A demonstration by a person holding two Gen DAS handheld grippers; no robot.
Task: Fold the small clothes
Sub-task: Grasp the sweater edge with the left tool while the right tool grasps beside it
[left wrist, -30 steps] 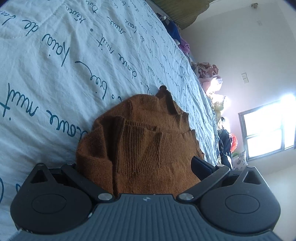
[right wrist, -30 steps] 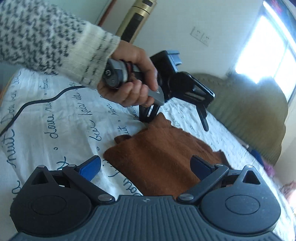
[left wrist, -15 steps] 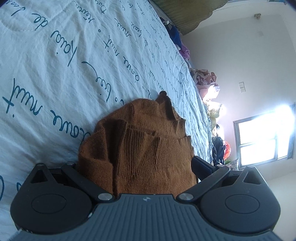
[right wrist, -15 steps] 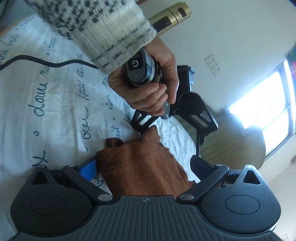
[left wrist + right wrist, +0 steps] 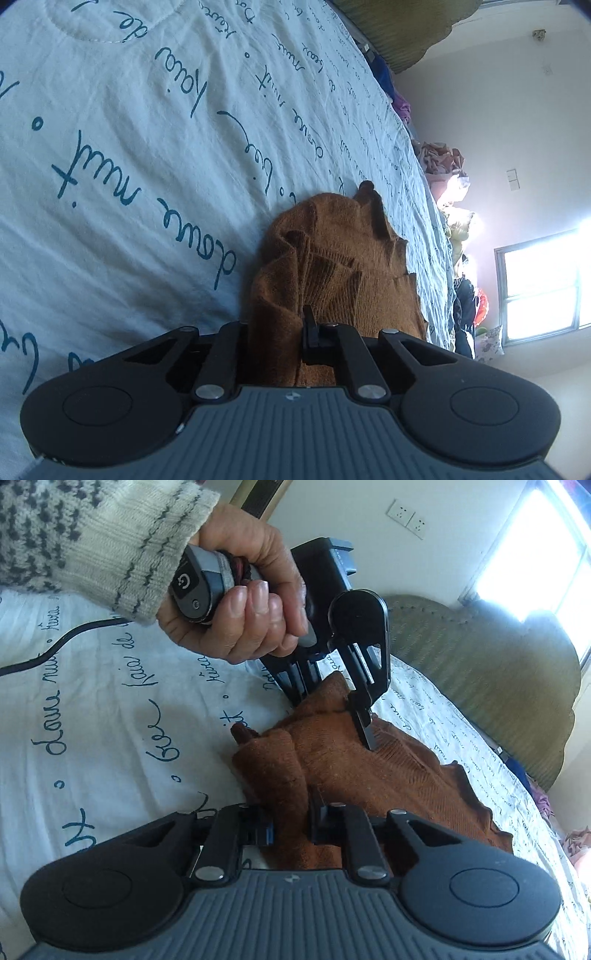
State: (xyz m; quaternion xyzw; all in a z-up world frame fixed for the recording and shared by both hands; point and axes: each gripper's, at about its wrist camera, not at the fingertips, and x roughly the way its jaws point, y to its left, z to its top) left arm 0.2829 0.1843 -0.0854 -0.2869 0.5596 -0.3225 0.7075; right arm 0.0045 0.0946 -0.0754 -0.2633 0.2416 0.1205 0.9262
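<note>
Rust-brown knit, a small sweater (image 5: 369, 775), lies bunched on the bed (image 5: 147, 147) over a white sheet printed with teal script, and I judge the folding barely begun: the cloth is rumpled, one part lapped loosely over the rest, no clean crease anywhere. Both tools have just been closing, and each now has fabric between its jaws. My left tool (image 5: 277, 332) is drawn narrow and pinches a ridge of the knit right at its tip; from the right wrist view the person's hand (image 5: 243, 602) holds that tool at the sweater's far edge. My right tool (image 5: 291, 823) is likewise narrow, clamped on the thick near edge directly ahead of it. What is left, as I read it, is lifting these two pinched points, carrying one side across, and flattening.
</note>
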